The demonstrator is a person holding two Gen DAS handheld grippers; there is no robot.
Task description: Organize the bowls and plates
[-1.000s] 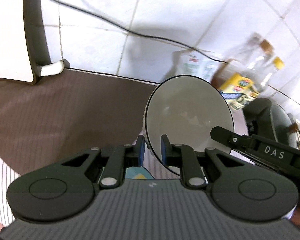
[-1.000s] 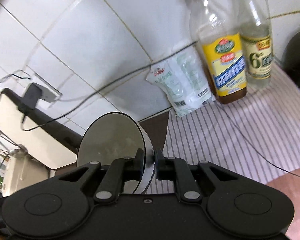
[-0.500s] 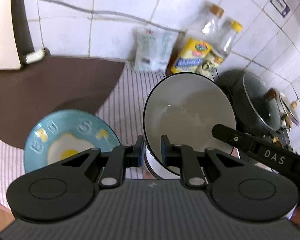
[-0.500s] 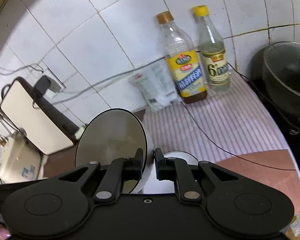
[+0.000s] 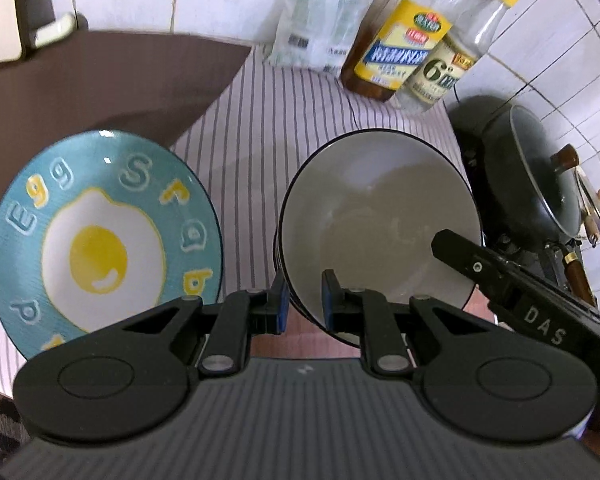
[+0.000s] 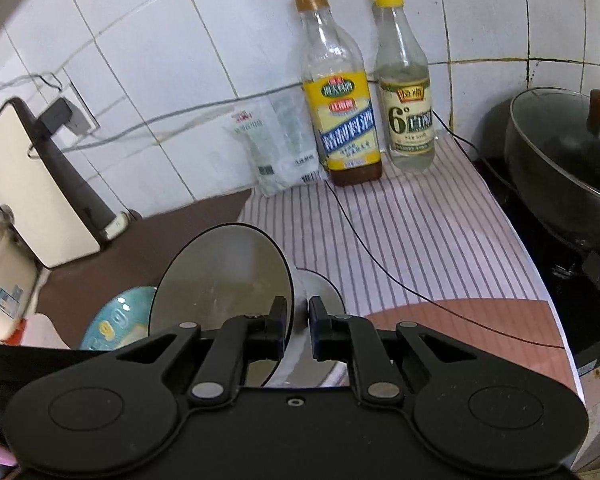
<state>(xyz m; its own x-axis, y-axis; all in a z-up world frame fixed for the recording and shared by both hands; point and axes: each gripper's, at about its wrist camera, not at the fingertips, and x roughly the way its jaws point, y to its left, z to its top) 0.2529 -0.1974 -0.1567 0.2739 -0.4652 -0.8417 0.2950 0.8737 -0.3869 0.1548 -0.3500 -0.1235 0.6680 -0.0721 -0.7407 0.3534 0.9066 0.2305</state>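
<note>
Left gripper (image 5: 303,295) fingers nearly closed, pinching the rim of the white bowl (image 5: 376,224); right gripper (image 6: 298,322) likewise narrow, clamped on the opposite rim; bowl held tilted above the striped cloth (image 6: 412,232), beside the egg plate (image 5: 100,236); versus a second ago, bowl lower, plate now in sight.

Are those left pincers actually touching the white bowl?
Touching. In the left wrist view, the left gripper straddles the bowl rim, one finger pad inside and one outside, both pressed against it.
</note>
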